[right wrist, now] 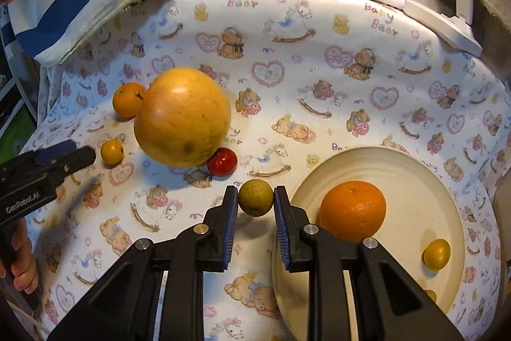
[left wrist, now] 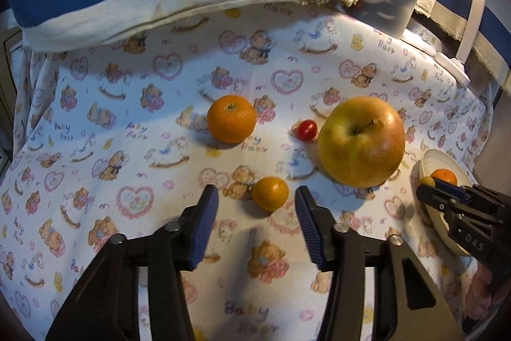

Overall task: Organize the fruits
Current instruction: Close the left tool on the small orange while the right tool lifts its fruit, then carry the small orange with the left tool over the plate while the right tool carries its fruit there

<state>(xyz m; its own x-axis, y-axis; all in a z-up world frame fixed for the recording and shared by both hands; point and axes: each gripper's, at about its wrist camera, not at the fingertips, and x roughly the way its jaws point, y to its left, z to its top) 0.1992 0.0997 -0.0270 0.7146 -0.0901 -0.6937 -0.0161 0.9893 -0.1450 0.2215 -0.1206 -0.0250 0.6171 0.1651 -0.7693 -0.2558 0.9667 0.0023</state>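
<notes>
Two grippers work over a bear-print cloth: the right gripper clamps a small greenish fruit beside the cream plate holding an orange, while the left gripper, jaws apart, flanks a small yellow-orange fruit near the apple.

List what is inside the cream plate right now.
The cream plate holds a large orange and a small yellow fruit; a second yellow one peeks out beside the right claw's frame, which covers the plate's near part.
</notes>
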